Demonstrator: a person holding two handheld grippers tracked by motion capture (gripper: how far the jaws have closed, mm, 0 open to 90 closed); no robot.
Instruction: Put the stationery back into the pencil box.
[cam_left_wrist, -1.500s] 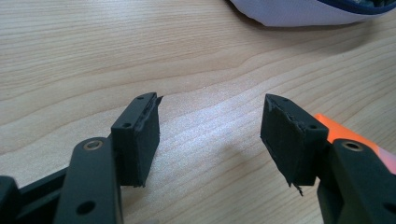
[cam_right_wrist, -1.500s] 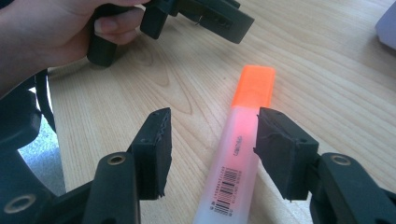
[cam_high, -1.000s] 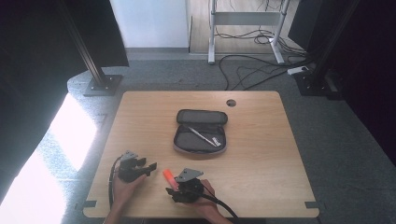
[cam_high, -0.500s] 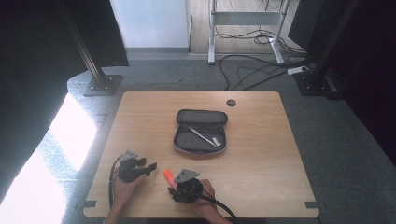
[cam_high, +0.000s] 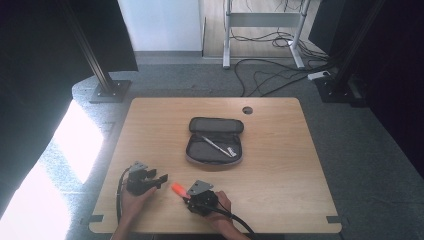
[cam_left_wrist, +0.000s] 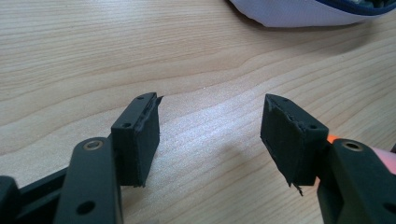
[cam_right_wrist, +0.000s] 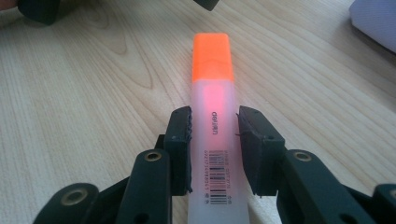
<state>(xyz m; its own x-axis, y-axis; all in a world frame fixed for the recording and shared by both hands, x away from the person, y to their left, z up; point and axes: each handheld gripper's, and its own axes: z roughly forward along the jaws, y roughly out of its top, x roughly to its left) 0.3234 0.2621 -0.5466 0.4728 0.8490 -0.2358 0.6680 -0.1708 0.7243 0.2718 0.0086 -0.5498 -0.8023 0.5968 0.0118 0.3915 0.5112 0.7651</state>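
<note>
Orange highlighter lies flat on the worktop at the lower middle of the high view, between the two grippers, cap pointing up-left. Right gripper has just been closing; its fingers bracket the translucent barrel near the barcode label, left pad looks in contact, right pad shows a thin gap, though hard to be sure at this angle. Left gripper fingers stand wide with nothing between them, over bare wood. Judgement: light, stiff plastic, smooth and somewhat slippery, not fragile. Flat-sided barrel suits a mid-body pinch; avoid the cap, it may pull off. Open pencil case sits at centre frame.
</note>
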